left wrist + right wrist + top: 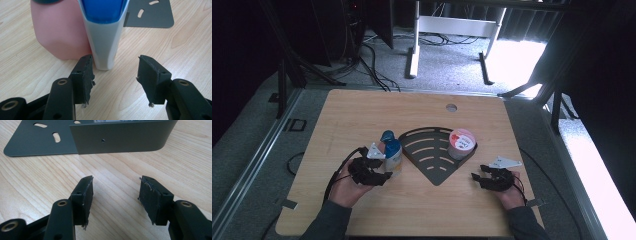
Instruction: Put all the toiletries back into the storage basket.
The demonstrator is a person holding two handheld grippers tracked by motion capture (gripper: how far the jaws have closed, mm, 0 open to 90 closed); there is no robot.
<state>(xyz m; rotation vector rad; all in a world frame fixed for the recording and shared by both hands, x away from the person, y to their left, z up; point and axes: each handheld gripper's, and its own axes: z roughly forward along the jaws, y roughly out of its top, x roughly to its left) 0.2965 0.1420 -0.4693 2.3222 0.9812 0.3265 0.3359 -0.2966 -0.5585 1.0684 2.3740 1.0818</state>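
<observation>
The left tongs [115,68] are held open just in front of a tall white bottle with a blue cap [105,32], its base seen between but untouched by the black, matte padded jaws, with a rounded pink plastic jug [57,30] pressed against its side. The right tongs [116,190] are likewise spread open and empty over the pale wood-grain tabletop [120,167]. Just beyond them lies a dark grey, fan-shaped slotted metal tray [120,137], in which a round red-and-white tub [461,142] is seated.

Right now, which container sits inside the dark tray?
The round tub with the red-and-white lid; the white-and-blue bottle stands on bare table left of the tray.
</observation>
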